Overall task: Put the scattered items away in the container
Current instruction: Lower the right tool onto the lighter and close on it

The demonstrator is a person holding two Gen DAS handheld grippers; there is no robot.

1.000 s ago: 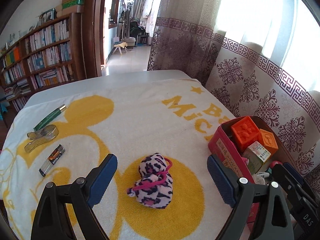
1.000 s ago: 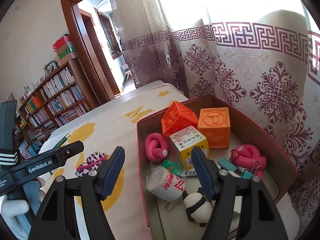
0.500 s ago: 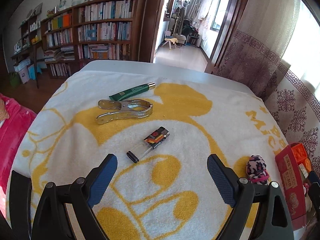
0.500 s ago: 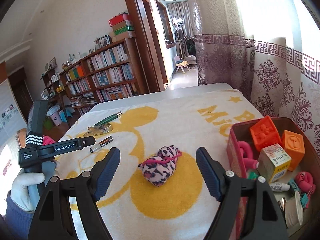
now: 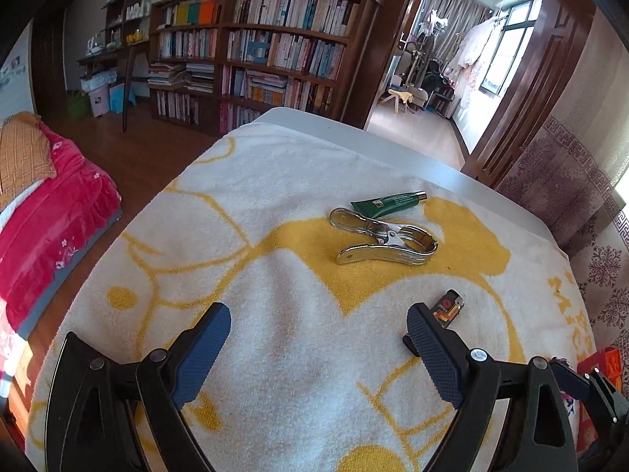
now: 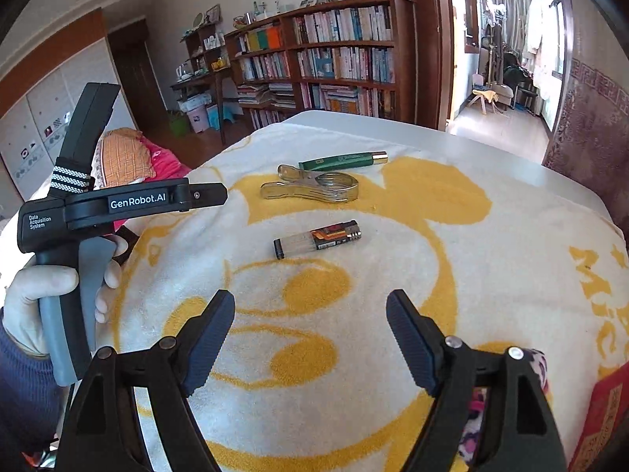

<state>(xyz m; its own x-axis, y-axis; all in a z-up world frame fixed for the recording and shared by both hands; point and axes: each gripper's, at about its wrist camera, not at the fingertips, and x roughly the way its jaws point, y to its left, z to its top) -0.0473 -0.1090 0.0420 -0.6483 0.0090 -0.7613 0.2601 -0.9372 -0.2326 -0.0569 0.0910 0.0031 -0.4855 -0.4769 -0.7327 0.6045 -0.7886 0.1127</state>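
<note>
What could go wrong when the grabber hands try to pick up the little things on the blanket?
1. The lighter lies flat on the soft towel, so the open right gripper might pinch cloth or push it away.
2. The metal clip touches the green tube; grabbing one could nudge the other.
3. In the left wrist view, the left gripper has one finger over the lighter's end and might bump it.

White towel (image 5: 298, 181) with yellow cartoon outlines; silver metal clip (image 5: 383, 242); dark green tube (image 5: 387, 200), gold-capped; clear lighter (image 6: 316, 239), orange-and-black label; red container (image 6: 601, 413).
</note>
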